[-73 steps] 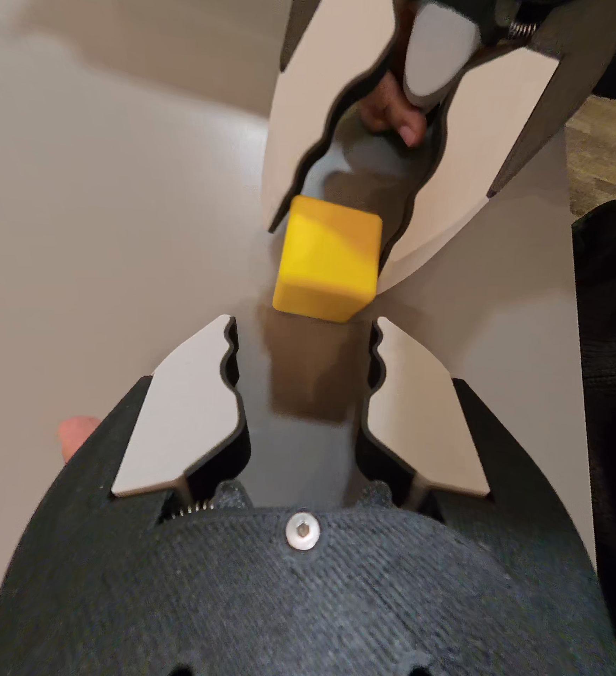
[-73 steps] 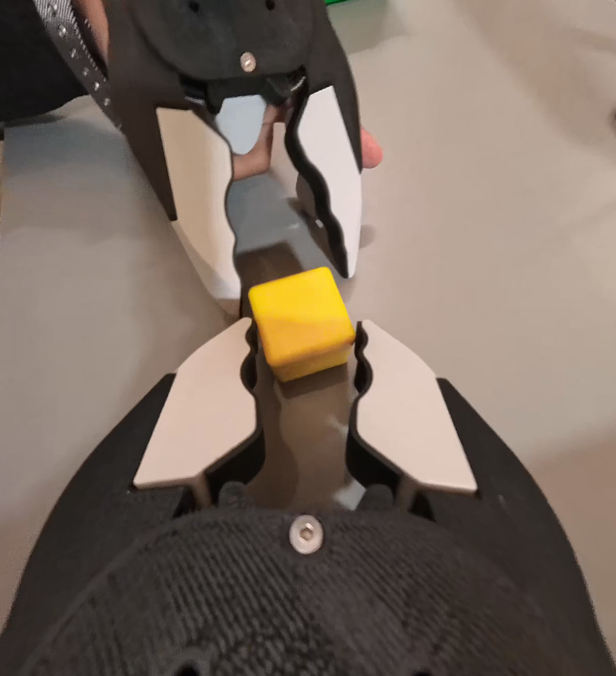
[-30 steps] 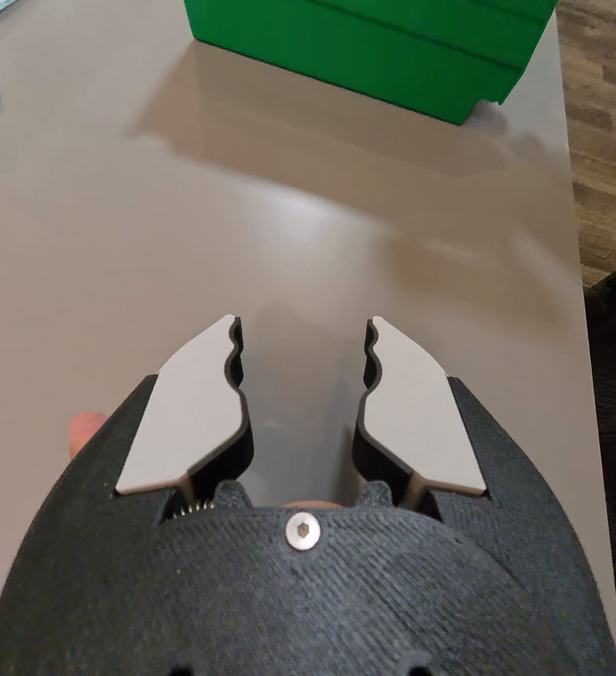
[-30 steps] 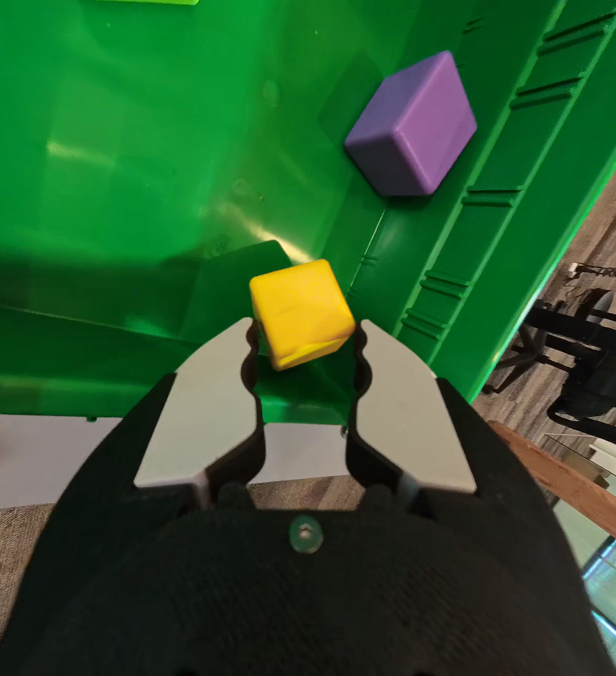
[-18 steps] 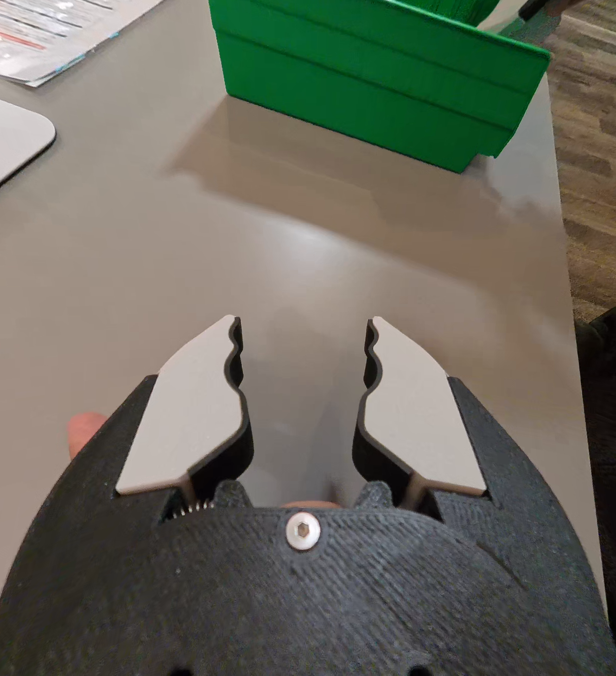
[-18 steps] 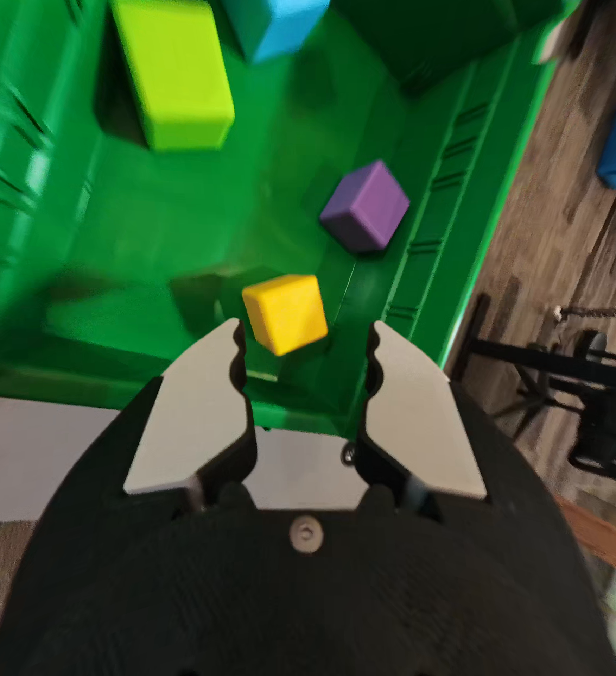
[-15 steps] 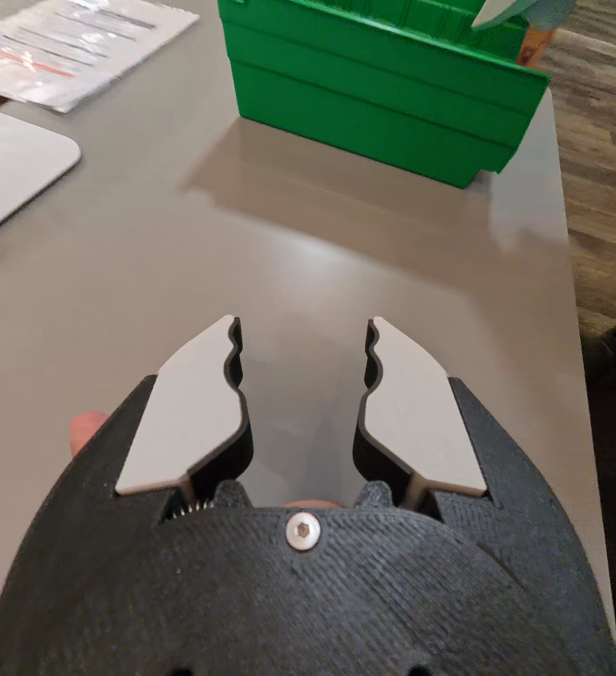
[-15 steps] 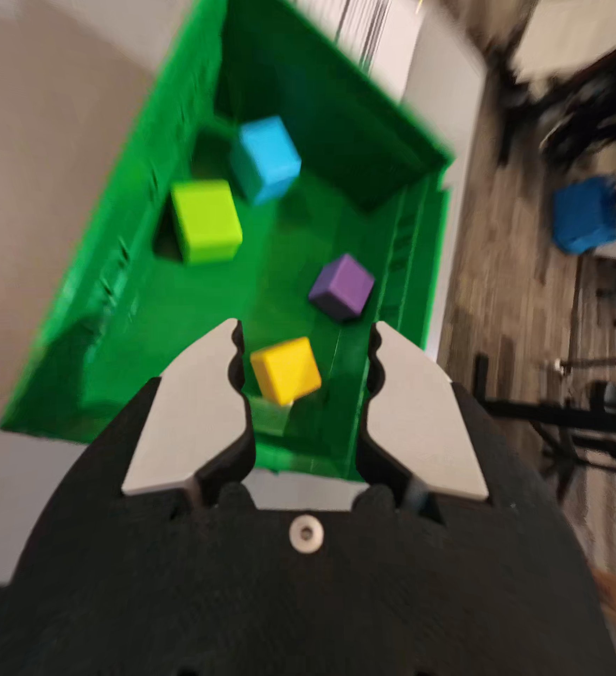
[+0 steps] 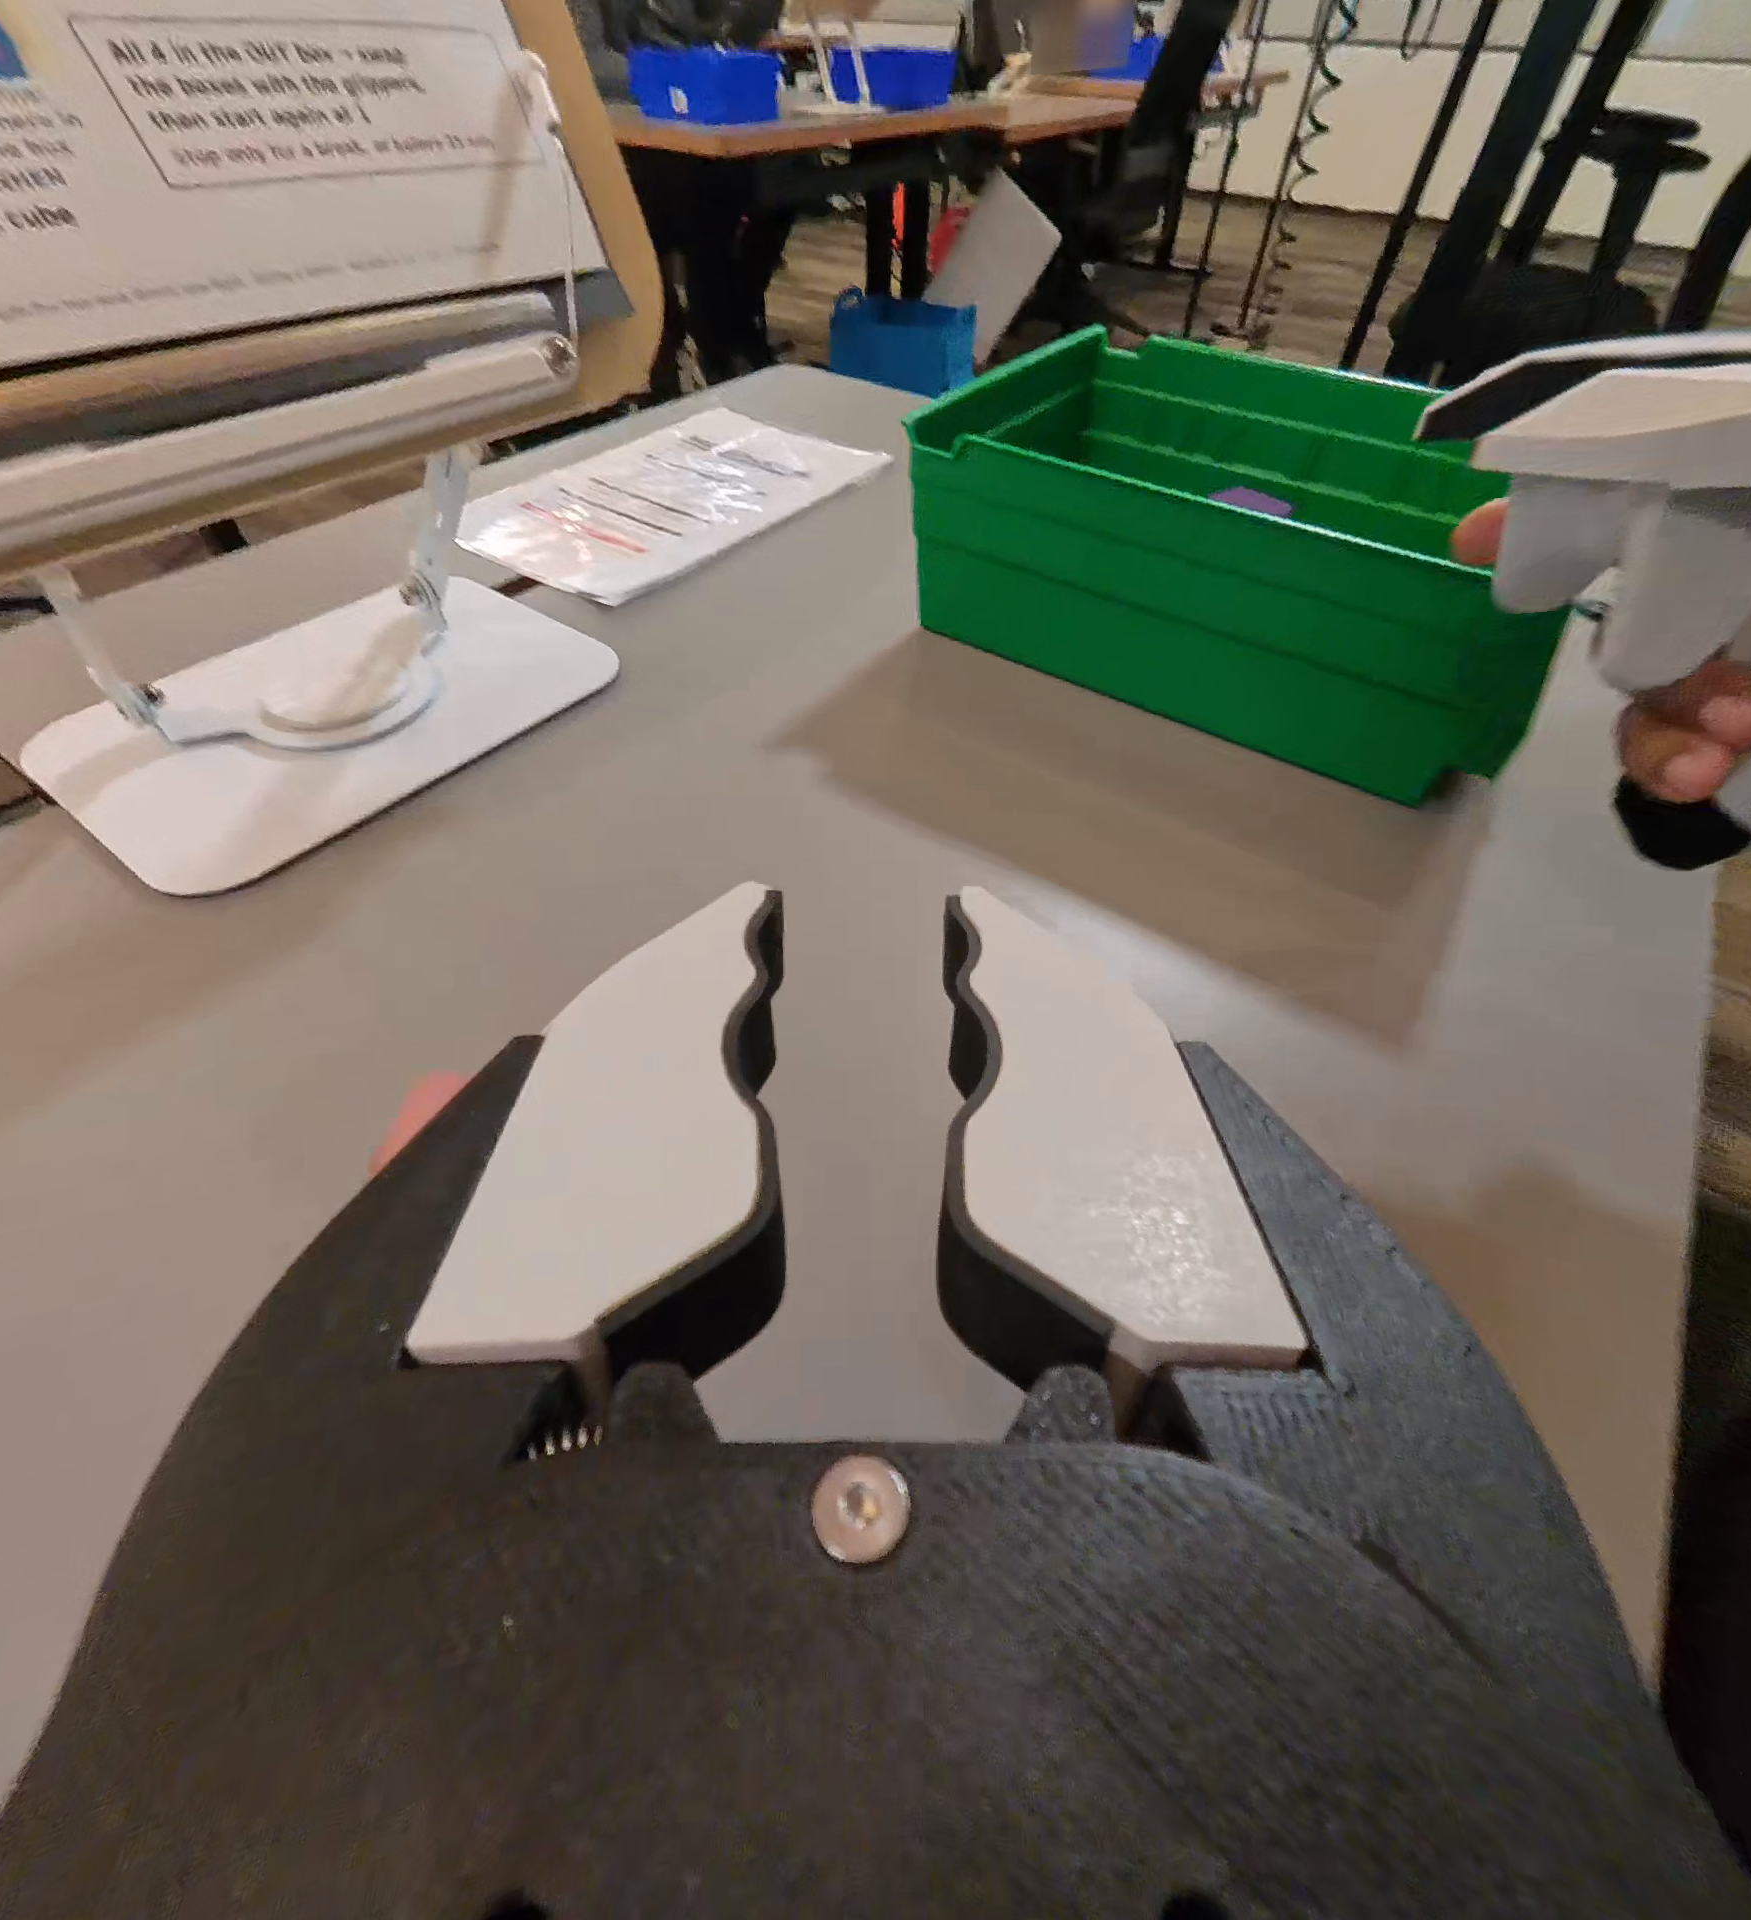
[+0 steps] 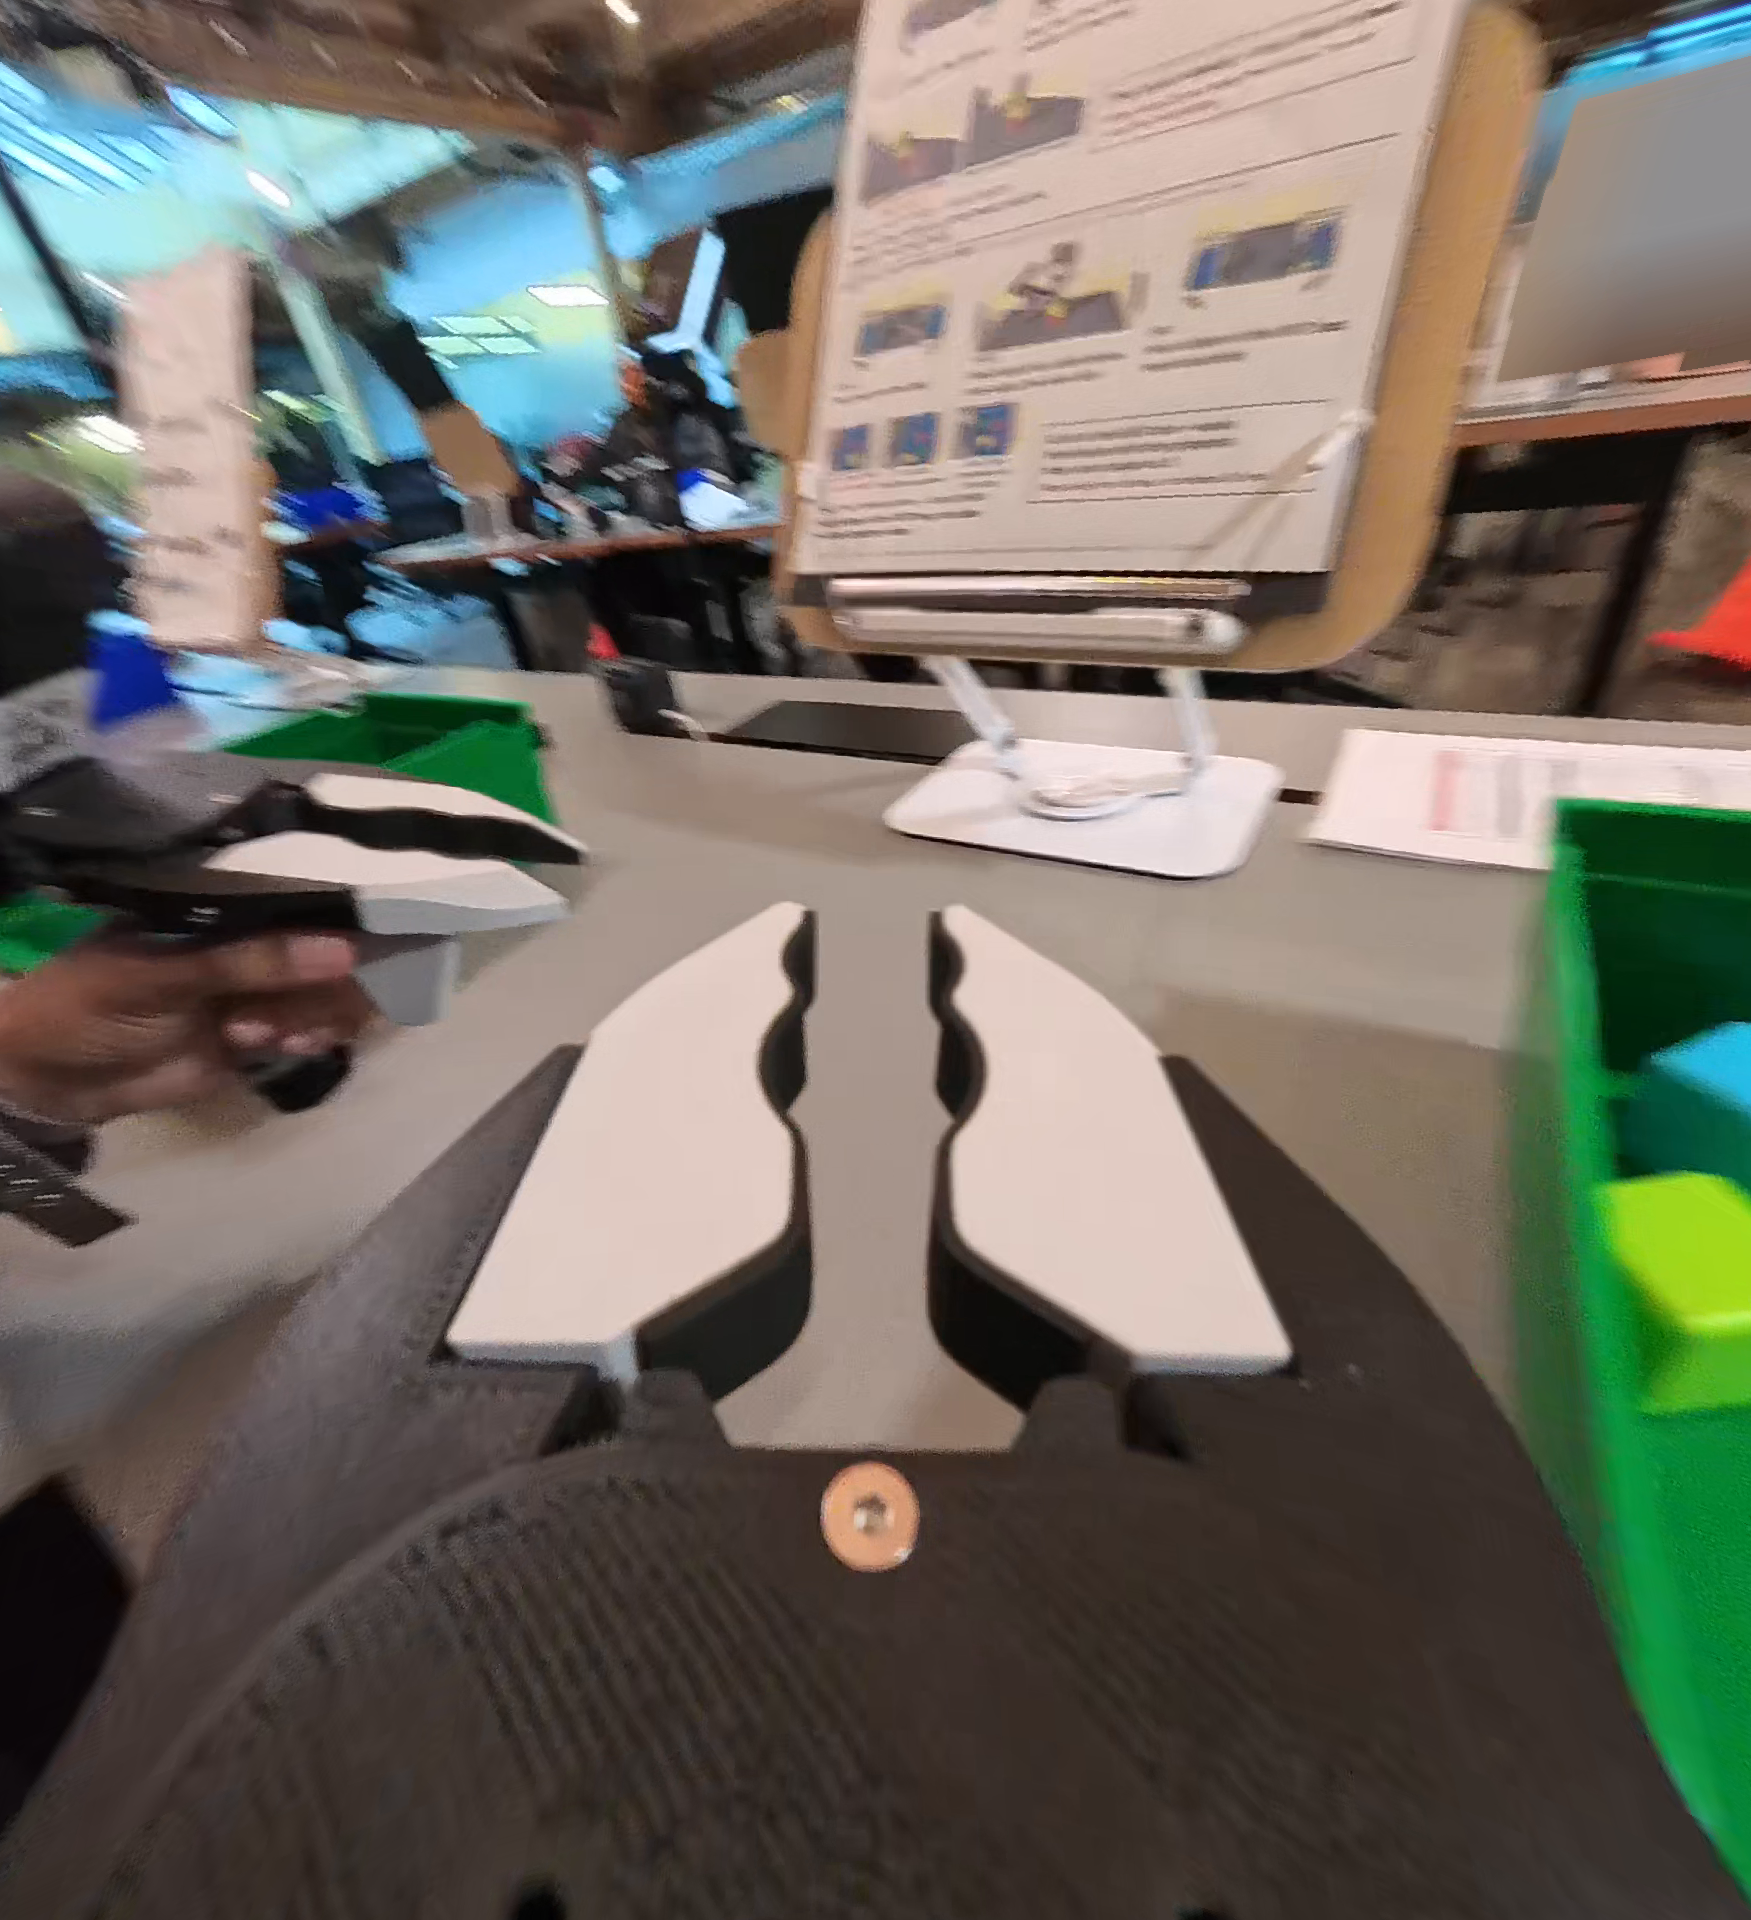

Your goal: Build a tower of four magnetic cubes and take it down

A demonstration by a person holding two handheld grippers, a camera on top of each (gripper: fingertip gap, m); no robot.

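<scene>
1. The grey table (image 9: 850,727) bears a green bin (image 9: 1214,623) at its far right corner. A white stand (image 9: 331,707) holding a printed sheet is at the far left, well apart from the bin.
2. The left gripper (image 9: 860,899) hovers over bare table. Its jaws stand apart with a narrow gap and nothing between them.
3. The right gripper (image 10: 869,914) hangs just beside the bin's near wall (image 10: 1557,1039). Its jaws are parted slightly and empty.
4. Inside the bin lie a blue block (image 10: 1744,1112), a lime block (image 10: 1723,1288) touching it, and a purple block (image 9: 1250,501).
5. Change: a second ago the right gripper clamped a yellow block over the bin, then let it fall inside. The yellow block is out of view now. Both grippers show narrower gaps than half a second ago.
</scene>
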